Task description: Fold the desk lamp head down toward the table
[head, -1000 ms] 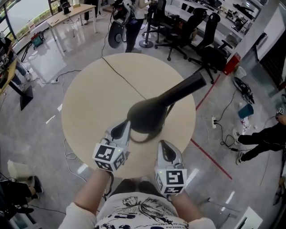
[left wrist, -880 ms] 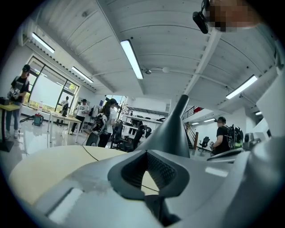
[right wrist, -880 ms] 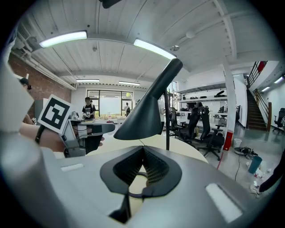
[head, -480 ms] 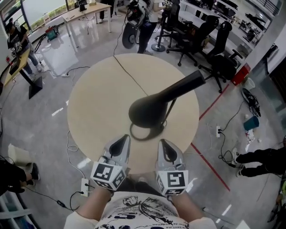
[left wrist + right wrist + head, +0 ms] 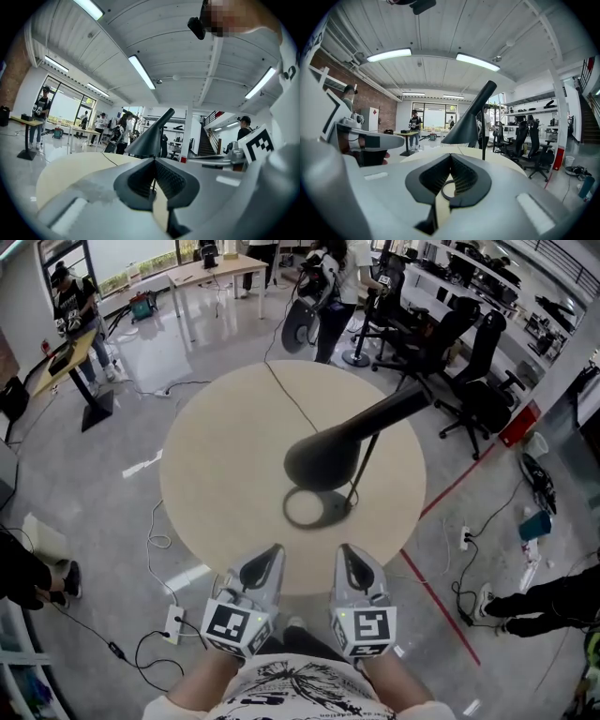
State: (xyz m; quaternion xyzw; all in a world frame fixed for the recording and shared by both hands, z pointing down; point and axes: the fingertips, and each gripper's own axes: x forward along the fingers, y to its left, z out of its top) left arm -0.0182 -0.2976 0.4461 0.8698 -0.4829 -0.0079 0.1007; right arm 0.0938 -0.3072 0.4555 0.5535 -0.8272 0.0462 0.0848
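Note:
A black desk lamp stands on the round beige table [image 5: 211,460]. Its cone head [image 5: 322,458] points down over the ring base [image 5: 314,509], and the thick arm [image 5: 394,411] rises to the back right on a thin stem [image 5: 363,470]. Both grippers hover at the table's near edge, apart from the lamp. The left gripper [image 5: 271,557] is shut on nothing, and the right gripper [image 5: 346,556] is shut and empty too. The lamp head [image 5: 149,139] shows beyond the left gripper [image 5: 154,162] in the left gripper view. The head [image 5: 468,125] shows ahead of the right gripper [image 5: 450,158] in the right gripper view.
The lamp's thin cable [image 5: 286,395] runs across the table to its far edge. Office chairs [image 5: 441,329] and standing people [image 5: 337,282] are behind the table. A power strip [image 5: 174,621] and cables lie on the floor at the near left, and a red floor line [image 5: 455,491] runs at right.
Both grippers have drawn back from the lamp toward the near table edge; the left one was beside the lamp head a second ago. The lamp stands as before.

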